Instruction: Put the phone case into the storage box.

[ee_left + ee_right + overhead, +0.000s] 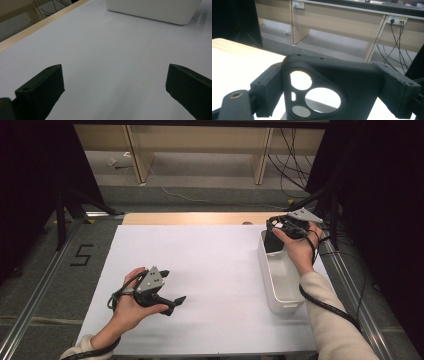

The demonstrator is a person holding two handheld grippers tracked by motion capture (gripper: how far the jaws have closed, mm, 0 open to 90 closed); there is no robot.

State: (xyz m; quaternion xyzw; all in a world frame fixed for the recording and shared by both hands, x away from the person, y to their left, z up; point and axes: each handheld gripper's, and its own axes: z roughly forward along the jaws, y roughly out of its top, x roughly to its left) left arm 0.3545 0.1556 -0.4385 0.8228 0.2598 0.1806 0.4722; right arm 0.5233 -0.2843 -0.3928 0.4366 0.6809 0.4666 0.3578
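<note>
A: The black flat plastic bracket with round holes point(332, 82) runs off the bottom edge in the right gripper view.

B: And the white rectangular plastic bin point(155, 10) is cut off by the top edge in the left gripper view.

Pretty muted palette here: the surface point(210, 270) is plain white with a light wood strip along its far edge, and the bin point(281, 279) on it is the same white with no pattern. Both the left gripper point(171, 290) and right gripper point(280, 226) are matte black with grey plates on top, and the part point(329, 85) between the right one's jaws is black too, with round cutouts. The person's sleeves are cream, the floor is grey.
</note>
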